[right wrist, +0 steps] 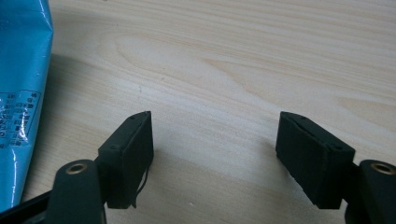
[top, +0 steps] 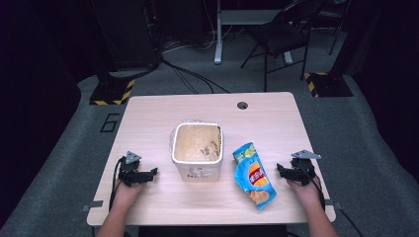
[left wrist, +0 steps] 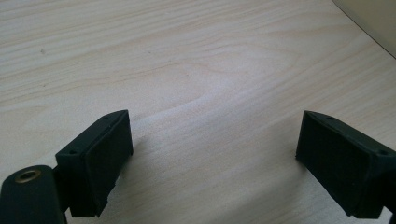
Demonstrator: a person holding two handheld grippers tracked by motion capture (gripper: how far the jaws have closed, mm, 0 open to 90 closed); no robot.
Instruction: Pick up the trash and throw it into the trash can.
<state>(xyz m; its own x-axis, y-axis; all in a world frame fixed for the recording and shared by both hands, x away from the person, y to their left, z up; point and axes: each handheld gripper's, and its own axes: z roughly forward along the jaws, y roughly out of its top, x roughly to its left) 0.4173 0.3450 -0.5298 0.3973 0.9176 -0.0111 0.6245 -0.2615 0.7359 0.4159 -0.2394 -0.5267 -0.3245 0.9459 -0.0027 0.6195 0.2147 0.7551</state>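
A white square tub (top: 196,150) with a tan inside stands at the middle of the wooden table (top: 148,113). To its right lies a blue snack bag (top: 254,175), flat on the wood; its blue edge (right wrist: 21,93) runs down the left of the right gripper view. My left gripper (top: 152,172) rests on the table left of the tub, jaws wide apart over bare wood (left wrist: 210,121). On the right, just beyond the bag, my right gripper (top: 279,169) also stands open with nothing between its jaws (right wrist: 215,135).
A corner of the tub (left wrist: 373,18) shows at the top right of the left gripper view. The table has a cable hole (top: 242,105) at its far edge. Beyond the table stand a folding chair (top: 281,34) and stand bases with yellow-black tape (top: 111,91).
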